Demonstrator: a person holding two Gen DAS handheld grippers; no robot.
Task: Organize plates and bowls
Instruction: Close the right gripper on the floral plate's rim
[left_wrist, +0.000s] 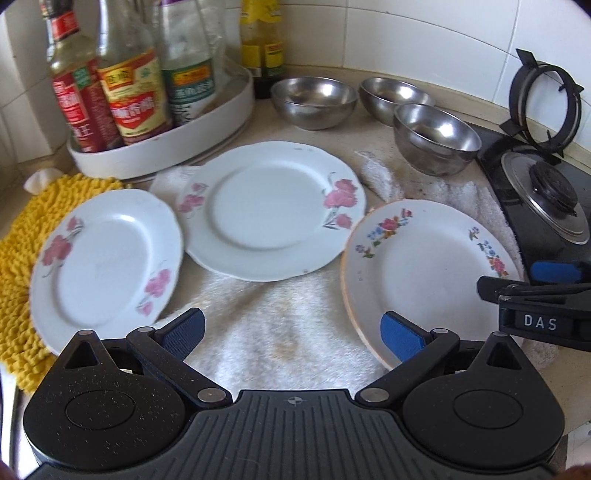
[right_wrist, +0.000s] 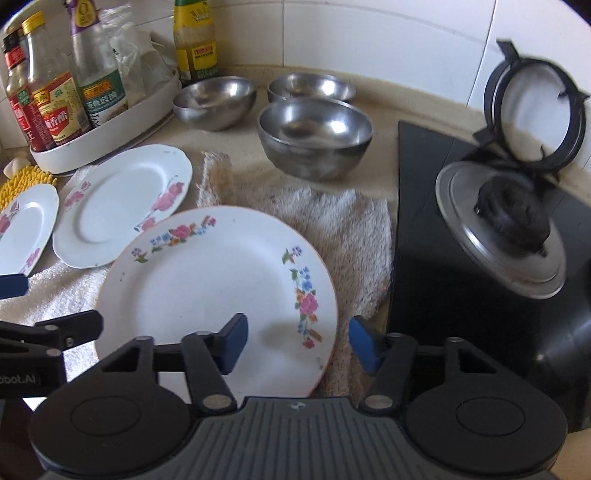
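Observation:
Three white flowered plates lie on the counter: a left plate (left_wrist: 103, 262) (right_wrist: 22, 229) on a yellow mat, a middle plate (left_wrist: 269, 210) (right_wrist: 122, 203), and a right plate with small coloured flowers (left_wrist: 432, 273) (right_wrist: 218, 291) on a white towel. Three steel bowls stand behind: a left one (left_wrist: 314, 99) (right_wrist: 214, 99), a far one (left_wrist: 391, 96) (right_wrist: 310, 86) and a near one (left_wrist: 436, 136) (right_wrist: 314, 136). My left gripper (left_wrist: 291, 336) is open above the towel between the left and right plates. My right gripper (right_wrist: 299, 343) is open, its jaws straddling the near right rim of the right plate; it also shows in the left wrist view (left_wrist: 535, 291).
A white tray (left_wrist: 192, 133) of sauce bottles stands at the back left, with a yellow-capped bottle (left_wrist: 262, 44) beside it. A black gas hob (right_wrist: 461, 258) with a burner (right_wrist: 509, 218) and a tilted pan support (right_wrist: 535, 110) lies to the right. The tiled wall is close behind.

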